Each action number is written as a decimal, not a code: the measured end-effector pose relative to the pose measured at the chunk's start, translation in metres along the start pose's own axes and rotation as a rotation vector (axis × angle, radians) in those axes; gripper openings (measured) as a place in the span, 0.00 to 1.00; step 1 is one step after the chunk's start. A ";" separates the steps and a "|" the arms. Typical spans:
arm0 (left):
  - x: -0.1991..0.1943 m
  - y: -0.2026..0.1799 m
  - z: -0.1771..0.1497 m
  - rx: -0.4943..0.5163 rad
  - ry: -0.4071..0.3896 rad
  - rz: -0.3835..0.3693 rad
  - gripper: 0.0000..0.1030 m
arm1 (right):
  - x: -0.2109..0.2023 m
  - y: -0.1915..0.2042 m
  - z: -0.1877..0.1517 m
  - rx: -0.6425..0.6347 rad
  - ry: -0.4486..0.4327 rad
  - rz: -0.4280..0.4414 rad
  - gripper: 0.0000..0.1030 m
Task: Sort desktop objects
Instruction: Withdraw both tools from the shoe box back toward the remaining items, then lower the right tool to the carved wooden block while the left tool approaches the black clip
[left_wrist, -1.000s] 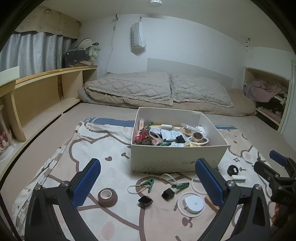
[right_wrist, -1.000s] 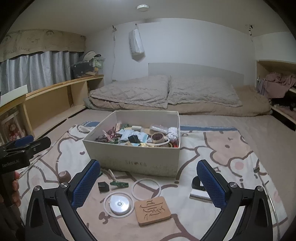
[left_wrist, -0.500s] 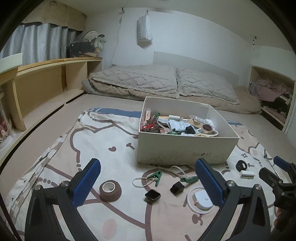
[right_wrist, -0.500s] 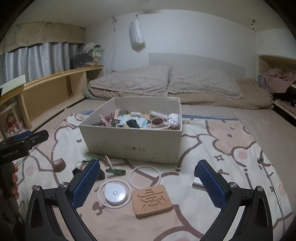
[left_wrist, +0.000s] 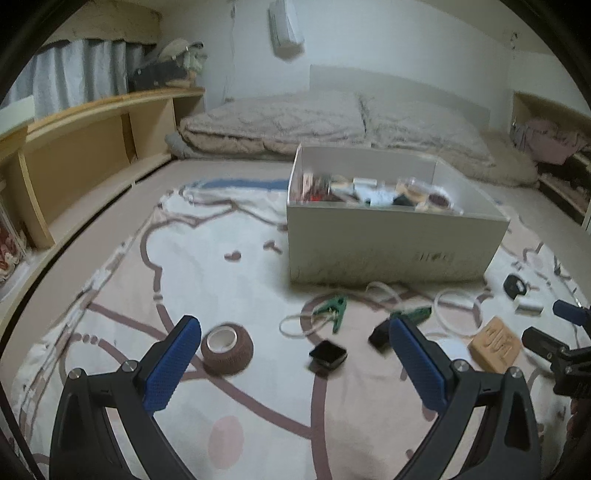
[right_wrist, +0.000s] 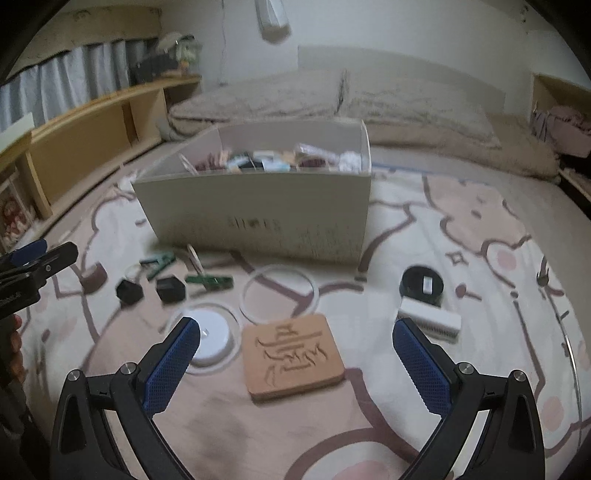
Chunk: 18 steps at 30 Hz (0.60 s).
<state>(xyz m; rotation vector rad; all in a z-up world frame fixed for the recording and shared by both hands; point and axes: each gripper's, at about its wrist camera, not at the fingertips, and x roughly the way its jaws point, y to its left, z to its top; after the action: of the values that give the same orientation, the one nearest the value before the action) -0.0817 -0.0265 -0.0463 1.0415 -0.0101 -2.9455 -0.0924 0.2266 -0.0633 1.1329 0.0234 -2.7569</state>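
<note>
**Left wrist view: both grippers wide open over the scattered clutter**

Left wrist view first: a cream blanket printed with brown cartoon outlines (left_wrist: 207, 280) fills the lower frame, and a white cardboard shoe box (left_wrist: 388, 243) heaped with small items stands on it right of centre. In the right wrist view the same box (right_wrist: 258, 218) sits in the upper middle.

Both tools hang above the blanket holding nothing. The left gripper (left_wrist: 295, 362) has its blue-padded jaws spread far apart, and so does the right gripper (right_wrist: 295, 363).

Loose things lie in front of the box. A tan square coaster carved with a character (right_wrist: 293, 356) lies at the centre of the right wrist frame, between the right jaws. Left of it is a white round disc inside a thin ring (right_wrist: 210, 338), partly behind the left finger. A brown roll of tape (left_wrist: 227, 347) sits at lower left of the left wrist frame, just beside that gripper's left finger. A green clothes peg (left_wrist: 334, 308) and a black square smartwatch body (left_wrist: 328, 354) lie at mid-frame.
</note>
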 end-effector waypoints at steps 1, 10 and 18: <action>0.005 0.000 -0.002 -0.003 0.020 0.000 1.00 | 0.004 -0.002 -0.001 0.003 0.016 0.000 1.00; 0.034 0.000 -0.017 -0.035 0.131 -0.003 1.00 | 0.029 0.000 -0.014 -0.042 0.135 0.002 1.00; 0.056 -0.001 -0.024 -0.059 0.193 -0.045 0.88 | 0.046 -0.001 -0.021 -0.067 0.197 -0.002 1.00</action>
<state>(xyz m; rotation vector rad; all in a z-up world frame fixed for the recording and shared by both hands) -0.1105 -0.0269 -0.1000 1.3280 0.1032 -2.8501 -0.1105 0.2222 -0.1107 1.3813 0.1402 -2.6139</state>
